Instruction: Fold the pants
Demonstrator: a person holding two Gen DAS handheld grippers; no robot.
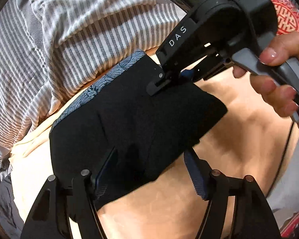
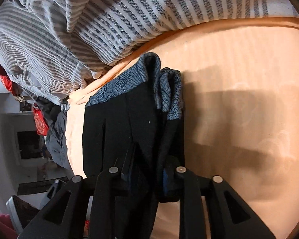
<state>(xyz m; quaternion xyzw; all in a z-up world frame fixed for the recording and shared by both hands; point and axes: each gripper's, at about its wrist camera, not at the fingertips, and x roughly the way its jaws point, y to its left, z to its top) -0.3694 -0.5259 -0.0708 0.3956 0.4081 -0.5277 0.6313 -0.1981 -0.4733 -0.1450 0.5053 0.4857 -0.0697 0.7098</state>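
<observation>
A peach bedsheet [image 1: 219, 139] takes up most of both views, with bare open cloth to the right of the folded black pants [image 1: 129, 123]. A grey-striped duvet [image 1: 69, 29] is bunched along the far side, its edge just beside the pants' blue patterned waistband [image 2: 119, 87]. Far left in the right wrist view, a dim room with dark clothing piled beside the bed. The left gripper [image 1: 149, 171] stands wide over the pants' near edge, pads off the cloth. The right gripper [image 2: 147, 171] is narrow, and folded layers lie between its fingers; I cannot tell whether they pinch. A hand [image 1: 279, 75] holds its handle.
</observation>
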